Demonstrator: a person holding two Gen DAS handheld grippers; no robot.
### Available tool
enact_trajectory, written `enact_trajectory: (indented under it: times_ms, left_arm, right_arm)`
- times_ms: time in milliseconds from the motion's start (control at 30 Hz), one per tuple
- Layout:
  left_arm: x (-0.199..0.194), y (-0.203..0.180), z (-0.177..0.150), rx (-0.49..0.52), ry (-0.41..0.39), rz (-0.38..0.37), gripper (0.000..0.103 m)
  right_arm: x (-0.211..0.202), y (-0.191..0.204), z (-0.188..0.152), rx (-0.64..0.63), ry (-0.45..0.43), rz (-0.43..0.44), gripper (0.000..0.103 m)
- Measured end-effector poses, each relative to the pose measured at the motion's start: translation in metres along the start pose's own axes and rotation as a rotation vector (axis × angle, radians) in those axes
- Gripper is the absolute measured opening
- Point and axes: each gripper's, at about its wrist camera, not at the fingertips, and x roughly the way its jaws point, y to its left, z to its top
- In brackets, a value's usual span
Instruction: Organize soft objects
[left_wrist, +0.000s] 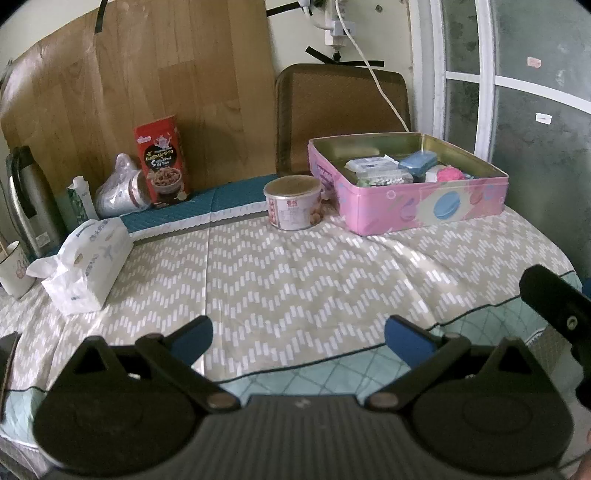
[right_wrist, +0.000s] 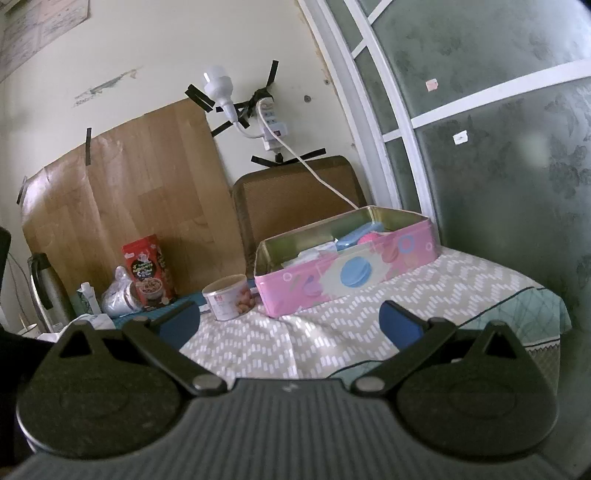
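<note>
A pink tin box (left_wrist: 424, 206) (right_wrist: 347, 273) stands open at the table's far right, holding a blue sponge (left_wrist: 419, 160), a pink fluffy ball (left_wrist: 451, 172) and several small packs. A soft tissue pack (left_wrist: 86, 258) lies at the left on the patterned tablecloth. My left gripper (left_wrist: 299, 334) hovers open over the near table edge with nothing between its blue pads. My right gripper (right_wrist: 290, 321) is also open and empty, well short of the tin. Part of the right gripper's body (left_wrist: 557, 306) shows in the left wrist view at the right.
A round nut can (left_wrist: 293, 201) (right_wrist: 229, 297) sits just left of the tin. Along the back left stand a red snack box (left_wrist: 162, 162), a bagged cup (left_wrist: 120, 190), a steel flask (left_wrist: 27, 199) and a mug (left_wrist: 13, 269). A chair back (left_wrist: 341, 110) rises behind the table.
</note>
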Motion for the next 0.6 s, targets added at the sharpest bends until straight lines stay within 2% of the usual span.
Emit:
enact_trajectory:
  times_ms: [600]
  left_arm:
    - [-0.0008,-0.0003,-0.002,0.007,0.0,-0.006,0.103]
  right_arm:
    - [0.0002,-0.0008,-0.0006,0.009,0.002,-0.002,0.103]
